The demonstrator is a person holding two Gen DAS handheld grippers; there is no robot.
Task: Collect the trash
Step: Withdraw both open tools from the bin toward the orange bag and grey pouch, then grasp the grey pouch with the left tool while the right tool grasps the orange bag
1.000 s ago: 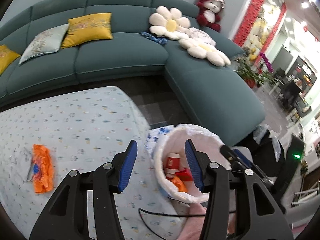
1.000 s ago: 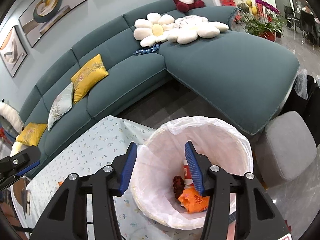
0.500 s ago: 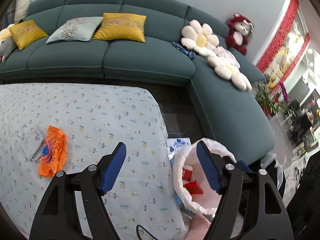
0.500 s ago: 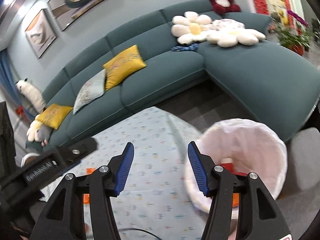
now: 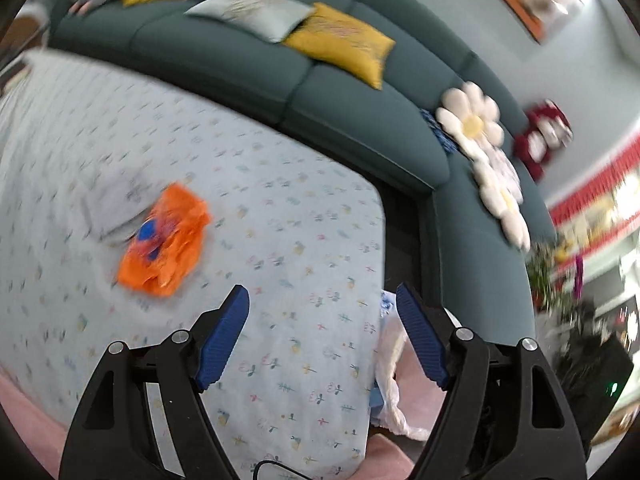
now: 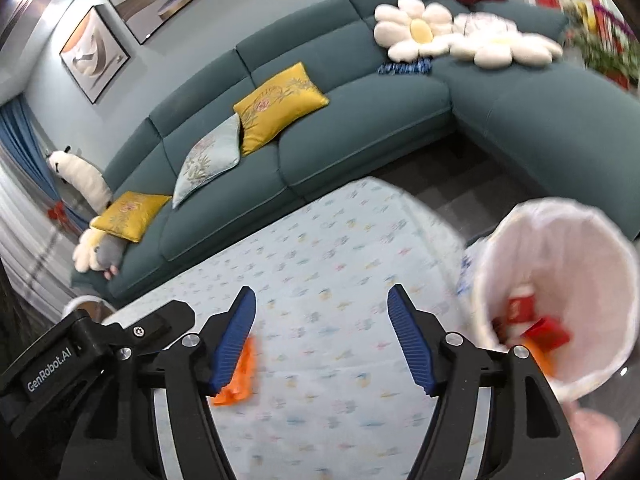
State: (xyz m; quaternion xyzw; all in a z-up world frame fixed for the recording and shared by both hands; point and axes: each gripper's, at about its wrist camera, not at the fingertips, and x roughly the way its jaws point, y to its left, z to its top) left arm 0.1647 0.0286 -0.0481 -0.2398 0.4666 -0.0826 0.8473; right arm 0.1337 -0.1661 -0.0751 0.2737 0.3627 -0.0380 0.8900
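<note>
Trash still out is one crumpled orange wrapper (image 5: 164, 240), lying on the patterned cloth of the bench (image 5: 280, 216) up and to the left of the left claw (image 5: 322, 336), which stands wide and empty with nothing between its blue pads. The right claw (image 6: 322, 344) is empty too and its jaws are opening, with the same wrapper (image 6: 240, 376) poking out beside its left pad. At the bench's right edge stands the white-lined bin (image 6: 560, 240), holding red packets and an orange scrap; a teal sofa (image 6: 360, 136) runs behind.
</note>
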